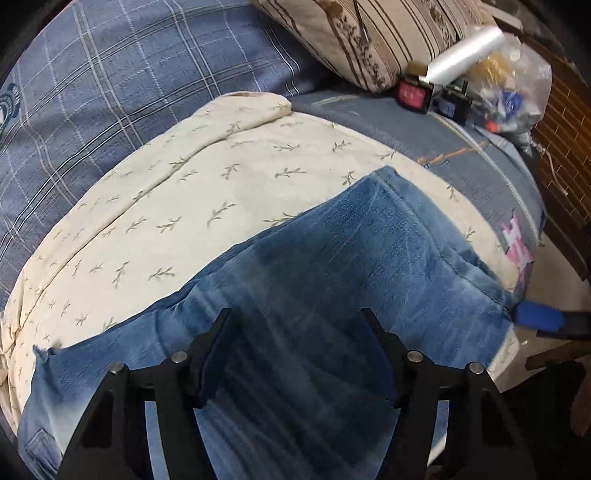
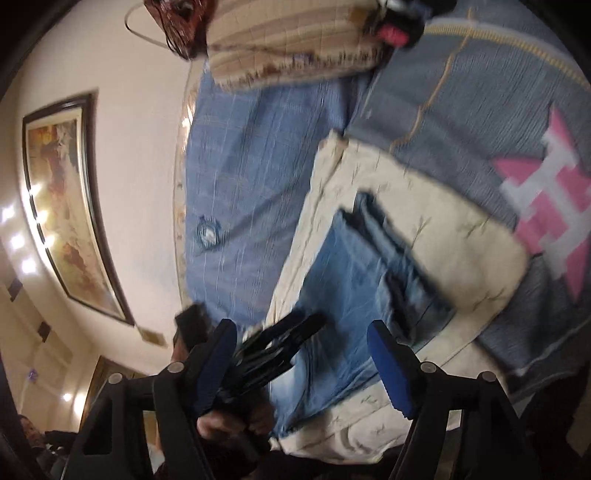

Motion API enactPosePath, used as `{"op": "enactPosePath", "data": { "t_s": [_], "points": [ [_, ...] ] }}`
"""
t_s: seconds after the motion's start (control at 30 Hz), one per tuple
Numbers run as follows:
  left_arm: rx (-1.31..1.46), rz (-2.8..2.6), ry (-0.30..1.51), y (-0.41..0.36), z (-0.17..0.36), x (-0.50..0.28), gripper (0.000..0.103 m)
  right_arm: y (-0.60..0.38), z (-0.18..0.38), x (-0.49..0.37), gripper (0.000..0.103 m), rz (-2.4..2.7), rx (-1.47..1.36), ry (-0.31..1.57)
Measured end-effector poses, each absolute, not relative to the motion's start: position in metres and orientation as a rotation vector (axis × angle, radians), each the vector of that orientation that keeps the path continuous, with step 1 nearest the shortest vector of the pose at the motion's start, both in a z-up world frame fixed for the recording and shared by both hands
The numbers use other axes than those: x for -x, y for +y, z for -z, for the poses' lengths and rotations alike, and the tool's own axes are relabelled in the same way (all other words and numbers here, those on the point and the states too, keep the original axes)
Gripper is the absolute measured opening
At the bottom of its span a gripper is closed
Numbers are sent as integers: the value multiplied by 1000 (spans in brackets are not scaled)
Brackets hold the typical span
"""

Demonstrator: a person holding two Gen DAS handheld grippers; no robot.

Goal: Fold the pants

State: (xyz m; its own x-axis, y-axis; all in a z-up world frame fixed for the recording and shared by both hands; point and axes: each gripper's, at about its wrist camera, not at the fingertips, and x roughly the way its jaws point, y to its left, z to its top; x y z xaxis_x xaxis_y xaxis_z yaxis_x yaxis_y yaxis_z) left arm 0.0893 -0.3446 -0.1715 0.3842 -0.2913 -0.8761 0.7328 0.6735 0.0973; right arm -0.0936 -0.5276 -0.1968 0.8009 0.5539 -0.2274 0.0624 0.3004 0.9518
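Both of my claws stand wide open and hold nothing. My left gripper point(image 1: 295, 325) hovers right over the jeans point(image 1: 332, 266), fingers spread above the denim; whether they touch it I cannot tell. My right gripper point(image 2: 303, 343) hangs apart over the bed's edge, tilted. These jeans lie folded on a cream leaf-print quilt point(image 1: 177, 192) atop the blue plaid bedspread point(image 1: 110, 74). No writing is readable; a pink box point(image 1: 413, 94) near the striped pillow point(image 1: 369, 33) is too blurred.
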Motion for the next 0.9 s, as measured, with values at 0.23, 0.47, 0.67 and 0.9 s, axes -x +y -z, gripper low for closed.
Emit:
{"op": "enactPosePath", "data": {
  "t_s": [0.23, 0.47, 0.67, 0.9],
  "points": [
    [-563, 688, 991, -356, 170, -99, 72, -534, 223, 85, 68, -272, -1314, 682],
    [-587, 808, 877, -370, 129, -92, 72, -558, 205, 125, 69, -208, -1329, 452],
    [-769, 905, 871, -406, 138, -100, 71, -552, 212, 113, 69, -160, -1301, 571],
    [-843, 1041, 867, -435, 147, -108, 71, -559, 223, 104, 69, -125, -1306, 626]
  ]
}}
